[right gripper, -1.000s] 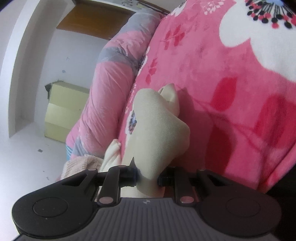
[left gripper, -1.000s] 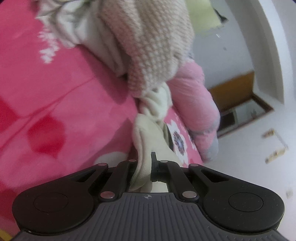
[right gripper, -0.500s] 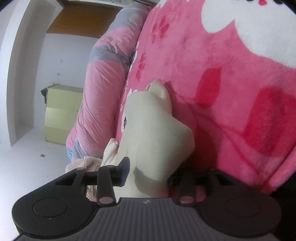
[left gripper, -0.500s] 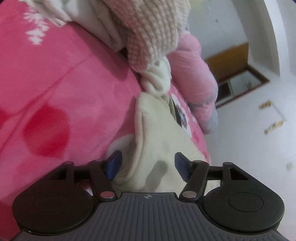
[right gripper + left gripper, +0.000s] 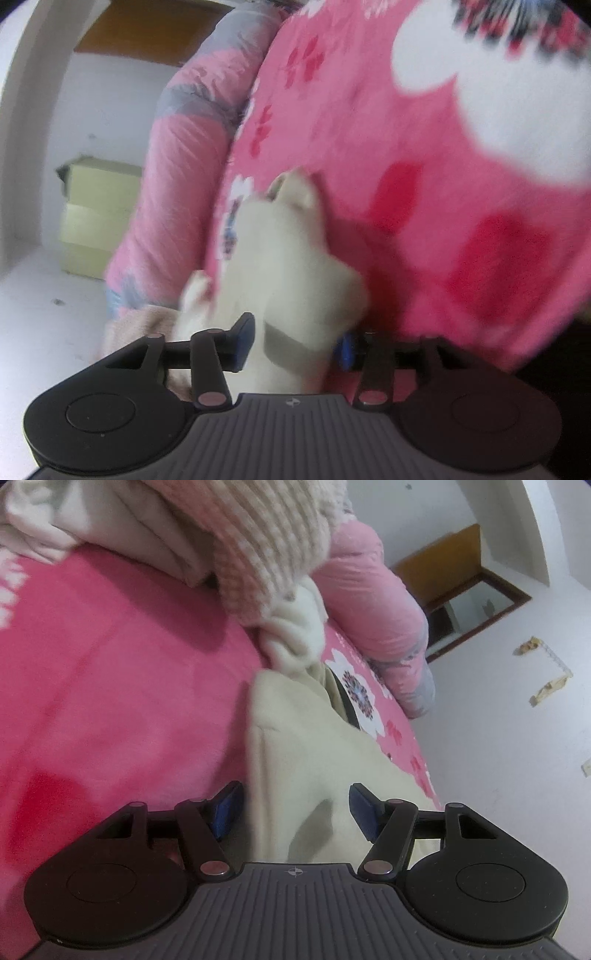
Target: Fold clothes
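Left wrist — claw [image 5: 295, 808] off sock [image 5: 314, 760]

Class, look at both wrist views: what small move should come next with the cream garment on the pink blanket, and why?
Probably draw both claws back. The left claw stands open, pads clear of the cream garment; the right claw is opening around it. It lies on the pink blanket, so the claws look ready to leave it.

The cream garment [image 5: 314, 746] is soft, matt cloth. The pink blanket [image 5: 110, 686] on the bed looks fleecy and plush. The beige sweater [image 5: 266, 535] is a coarse, ribbed knit. The left gripper [image 5: 295, 808] is matt black plastic with shiny metal pivot pins.
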A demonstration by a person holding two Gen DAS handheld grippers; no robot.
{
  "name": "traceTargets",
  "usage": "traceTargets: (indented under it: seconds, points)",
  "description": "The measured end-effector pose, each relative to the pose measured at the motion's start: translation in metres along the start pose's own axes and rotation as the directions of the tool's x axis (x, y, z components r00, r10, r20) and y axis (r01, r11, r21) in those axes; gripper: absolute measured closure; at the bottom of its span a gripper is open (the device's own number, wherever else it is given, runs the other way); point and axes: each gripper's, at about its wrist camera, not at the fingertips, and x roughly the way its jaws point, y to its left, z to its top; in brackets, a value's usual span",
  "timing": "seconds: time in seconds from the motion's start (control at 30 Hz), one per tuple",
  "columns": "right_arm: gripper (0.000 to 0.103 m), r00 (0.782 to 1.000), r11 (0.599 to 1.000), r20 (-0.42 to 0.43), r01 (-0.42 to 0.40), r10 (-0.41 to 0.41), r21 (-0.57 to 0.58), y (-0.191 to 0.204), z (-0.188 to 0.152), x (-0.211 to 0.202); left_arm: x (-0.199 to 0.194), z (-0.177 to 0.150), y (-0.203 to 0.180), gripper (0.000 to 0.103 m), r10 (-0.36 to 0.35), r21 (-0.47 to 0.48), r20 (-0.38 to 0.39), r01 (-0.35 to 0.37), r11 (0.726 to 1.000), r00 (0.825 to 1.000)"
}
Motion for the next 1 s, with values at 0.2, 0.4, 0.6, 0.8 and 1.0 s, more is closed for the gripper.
traceTargets:
  seconds: [0.2, 0.4, 0.6, 0.8, 1.0]
  points:
    - [0.048, 0.973, 0.962, 0.183, 0.176, -0.139, -0.207, 0.032, 0.003, -0.058, -0.015, 0.030, 0.012, 0.039, 0.013, -0.066, 0.003, -0.013, 0.998, 1.000]
    - [0.048, 0.981, 0.891, 0.179, 0.146, -0.075, -0.429, 0.086, 0.022, -0.013, 0.026, 0.061, -0.010, 0.039, 0.058, 0.023, -0.076, -0.056, 0.998, 0.995]
    - [0.048, 0.985, 0.802, 0.097, 0.174, -0.145, -0.571, 0.123, 0.051, 0.066, 0.059, 0.070, -0.019, 0.045, 0.086, 0.061, -0.153, -0.077, 0.995, 0.985]
    - [0.079, 0.976, 0.776, -0.020, 0.160, -0.217, -0.610, 0.122, 0.055, 0.102, 0.060, 0.069, -0.016, 0.061, 0.081, 0.065, -0.153, -0.071, 0.995, 0.985]
    - [0.089, 0.991, 0.769, -0.008, 0.099, -0.135, -0.632, 0.122, 0.046, 0.084, 0.045, 0.066, -0.019, 0.078, 0.075, 0.123, -0.064, -0.066, 0.990, 0.995]
